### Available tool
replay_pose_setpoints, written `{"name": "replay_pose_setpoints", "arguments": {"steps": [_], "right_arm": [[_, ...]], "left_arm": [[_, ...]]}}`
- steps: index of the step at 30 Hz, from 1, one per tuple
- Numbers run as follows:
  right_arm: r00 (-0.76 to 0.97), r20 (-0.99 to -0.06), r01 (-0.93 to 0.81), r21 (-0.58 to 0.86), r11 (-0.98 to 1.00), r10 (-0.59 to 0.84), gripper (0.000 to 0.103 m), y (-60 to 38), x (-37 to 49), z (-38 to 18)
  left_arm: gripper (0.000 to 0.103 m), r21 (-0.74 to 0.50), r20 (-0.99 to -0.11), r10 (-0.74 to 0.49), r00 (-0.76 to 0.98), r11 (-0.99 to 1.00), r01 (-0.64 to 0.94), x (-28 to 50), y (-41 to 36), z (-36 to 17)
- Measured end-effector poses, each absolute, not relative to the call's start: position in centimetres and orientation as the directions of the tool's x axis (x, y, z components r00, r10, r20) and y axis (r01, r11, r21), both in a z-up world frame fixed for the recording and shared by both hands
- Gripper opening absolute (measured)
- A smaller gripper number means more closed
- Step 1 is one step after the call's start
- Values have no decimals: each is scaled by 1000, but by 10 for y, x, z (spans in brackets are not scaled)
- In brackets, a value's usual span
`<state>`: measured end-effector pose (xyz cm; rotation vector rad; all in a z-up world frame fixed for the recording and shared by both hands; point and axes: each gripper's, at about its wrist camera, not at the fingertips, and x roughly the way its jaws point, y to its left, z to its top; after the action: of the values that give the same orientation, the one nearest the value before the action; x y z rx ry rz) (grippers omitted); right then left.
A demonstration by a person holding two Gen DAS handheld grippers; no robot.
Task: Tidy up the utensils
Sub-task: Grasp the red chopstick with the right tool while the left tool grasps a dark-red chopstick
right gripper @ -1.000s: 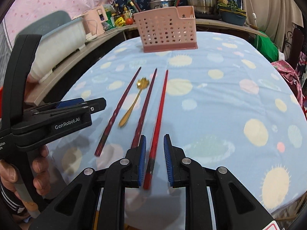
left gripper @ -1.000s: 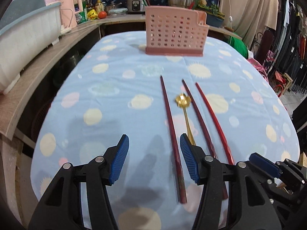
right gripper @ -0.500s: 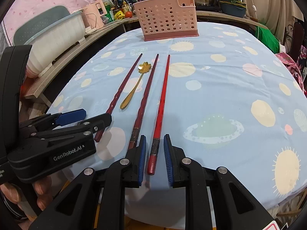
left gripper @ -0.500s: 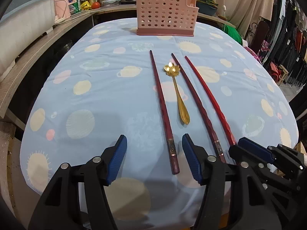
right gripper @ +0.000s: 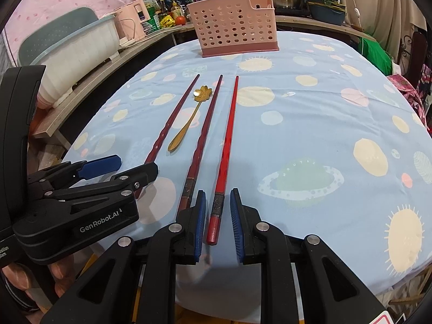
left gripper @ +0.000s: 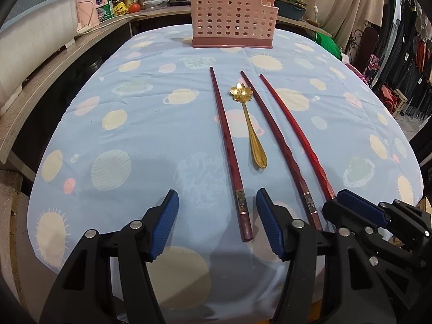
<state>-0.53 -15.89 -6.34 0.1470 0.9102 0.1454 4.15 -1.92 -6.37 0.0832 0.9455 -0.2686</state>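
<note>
Three dark red chopsticks and a gold flower-bowl spoon (left gripper: 248,121) lie side by side on the blue tablecloth (left gripper: 135,135). A pink perforated utensil basket (left gripper: 233,21) stands at the far end. My left gripper (left gripper: 216,224) is open; the near end of the left chopstick (left gripper: 228,148) lies between its fingers. My right gripper (right gripper: 217,226) is open, narrowly straddling the near end of the bright red chopstick (right gripper: 228,135) without touching it. The middle chopstick (right gripper: 202,140) and the spoon (right gripper: 189,121) lie left of it. The left gripper also shows in the right wrist view (right gripper: 118,167).
A wooden counter (left gripper: 54,62) with a white tub (left gripper: 29,40), bottles and pots curves along the left and back. Hanging clothes (left gripper: 405,54) are at the right. The table's near edge is just under both grippers.
Both grippers have drawn back toward the near table edge, so the chopsticks' near ends now lie between the fingers. The utensils have not moved.
</note>
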Motion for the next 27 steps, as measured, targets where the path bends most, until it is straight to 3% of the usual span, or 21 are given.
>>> {"name": "replay_pose_setpoints", "arguments": {"steps": [11, 17, 27], "right_arm": [[607, -773, -63, 185, 981, 185, 20, -159, -6, -64], [610, -772, -64, 176, 982, 178, 20, -159, -5, -64], [614, -771, -51, 170, 984, 165, 12, -161, -3, -65]], "left_arm": [[56, -17, -802, -171, 572, 964, 264, 39, -21, -65], [48, -4, -796, -164, 582, 964, 265, 38, -21, -65], [15, -17, -796, -183, 577, 960, 281, 37, -21, -64]]}}
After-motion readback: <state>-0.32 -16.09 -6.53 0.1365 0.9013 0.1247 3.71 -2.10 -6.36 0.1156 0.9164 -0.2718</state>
